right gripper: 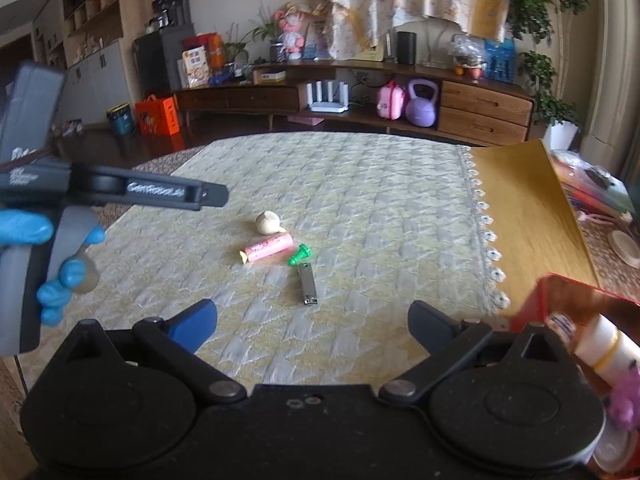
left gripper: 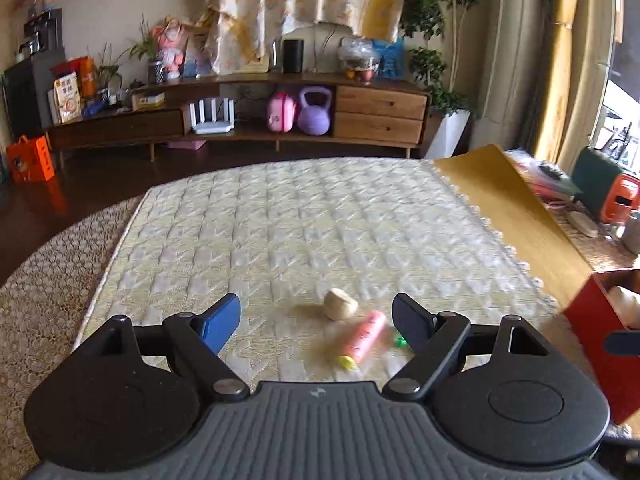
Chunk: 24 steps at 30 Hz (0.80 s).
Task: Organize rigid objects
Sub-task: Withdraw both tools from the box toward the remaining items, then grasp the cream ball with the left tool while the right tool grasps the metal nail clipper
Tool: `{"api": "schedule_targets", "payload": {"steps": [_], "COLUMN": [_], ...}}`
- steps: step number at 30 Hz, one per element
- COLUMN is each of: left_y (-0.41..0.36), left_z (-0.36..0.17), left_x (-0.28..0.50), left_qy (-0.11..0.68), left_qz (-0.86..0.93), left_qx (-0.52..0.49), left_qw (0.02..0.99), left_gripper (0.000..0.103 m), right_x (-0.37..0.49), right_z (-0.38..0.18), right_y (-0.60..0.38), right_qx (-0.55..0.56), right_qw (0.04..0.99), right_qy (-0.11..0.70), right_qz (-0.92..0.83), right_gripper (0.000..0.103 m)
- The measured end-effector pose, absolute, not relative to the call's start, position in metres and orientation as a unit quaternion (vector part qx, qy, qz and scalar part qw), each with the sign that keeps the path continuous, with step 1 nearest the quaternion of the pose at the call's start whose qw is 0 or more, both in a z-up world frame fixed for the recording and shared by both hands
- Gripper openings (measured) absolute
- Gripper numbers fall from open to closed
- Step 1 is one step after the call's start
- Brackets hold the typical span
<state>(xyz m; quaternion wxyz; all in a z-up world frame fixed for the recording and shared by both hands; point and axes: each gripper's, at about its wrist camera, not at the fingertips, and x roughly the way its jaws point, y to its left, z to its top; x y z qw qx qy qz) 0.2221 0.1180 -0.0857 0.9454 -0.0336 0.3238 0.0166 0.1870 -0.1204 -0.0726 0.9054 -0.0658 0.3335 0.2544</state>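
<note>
On the quilted mat (left gripper: 280, 220) lie a beige garlic-shaped piece (left gripper: 340, 304), a pink tube with a yellow tip (left gripper: 366, 336) and a small green piece (left gripper: 399, 340). My left gripper (left gripper: 316, 320) is open and empty, hovering just above and short of them. In the right wrist view the same garlic piece (right gripper: 269, 222), pink tube (right gripper: 267, 248) and green piece (right gripper: 300, 255) lie mid-mat, with a metal nail clipper (right gripper: 308, 284) nearer. My right gripper (right gripper: 312, 324) is open and empty, short of the clipper. The left gripper (right gripper: 208, 196) shows at the left, held by a blue-gloved hand.
A red box (right gripper: 560, 300) holding a white bottle (right gripper: 608, 348) and a purple toy stands at the mat's right edge; it also shows in the left wrist view (left gripper: 588, 328). A yellow mat (left gripper: 500, 208) lies to the right. A wooden TV cabinet (left gripper: 240, 120) lines the far wall.
</note>
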Motion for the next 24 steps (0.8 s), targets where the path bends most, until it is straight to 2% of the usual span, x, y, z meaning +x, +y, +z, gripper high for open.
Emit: {"api": "schedule_targets", "payload": {"steps": [14,24], "left_y": [0.109,0.106], "left_z": [-0.135,-0.152], "left_x": [0.273,0.291], "left_qy": [0.353,0.349], "left_qz": [0.008,-0.006], "left_qx": [-0.015,0.0], "left_qw": [0.936,0.937], "left_gripper": [0.083,0.083], "right_x": [0.228,0.249], "right_z": [-0.105,-0.123], "right_y": [-0.098,-0.081], "right_qx": [-0.086,-0.088], "right_qw": [0.888,0.877], "right_qy": [0.362,0.378], "right_qz": [0.271,0.282], "right_gripper": [0.09,0.069]}}
